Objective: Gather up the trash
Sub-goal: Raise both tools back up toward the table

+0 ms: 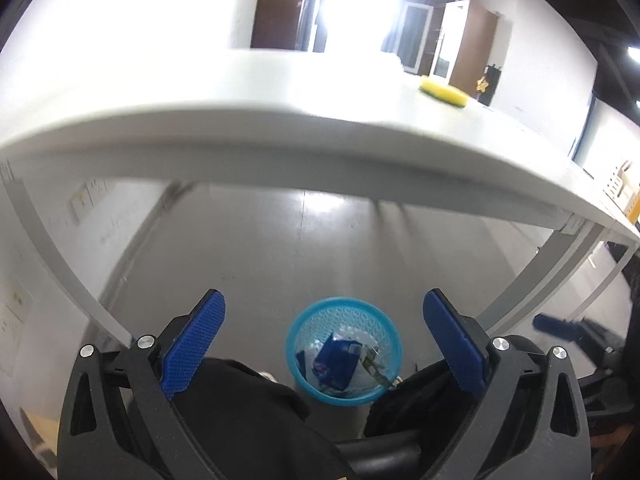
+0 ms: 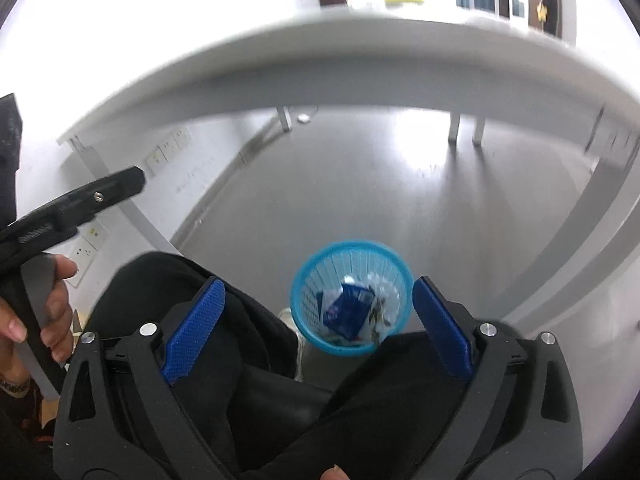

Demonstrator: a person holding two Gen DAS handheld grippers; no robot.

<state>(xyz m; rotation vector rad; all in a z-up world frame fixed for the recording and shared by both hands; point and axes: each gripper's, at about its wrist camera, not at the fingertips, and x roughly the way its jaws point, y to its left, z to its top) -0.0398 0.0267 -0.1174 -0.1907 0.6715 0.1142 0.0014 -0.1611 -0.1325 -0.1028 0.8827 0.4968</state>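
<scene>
Both wrist cameras looked steeply down past the near bench edge (image 1: 280, 152), sharing the blue basket (image 1: 344, 350) on the floor (image 2: 360, 184).

A perforated blue plastic basket (image 1: 343, 350) is seen at 6 o'clock, glossy crinkled wrappers (image 1: 338, 362) inside; smooth matt tabletop (image 1: 240, 92), spongy yellow pad (image 1: 443, 92) at 1 o'clock.

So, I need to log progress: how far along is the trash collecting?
Done: blue packaging and wrappers lie in the blue bin on the floor. In hand: nothing; the left claw and right claw are open and empty. Possibly left: the yellow sponge on the table, if it counts.
</scene>
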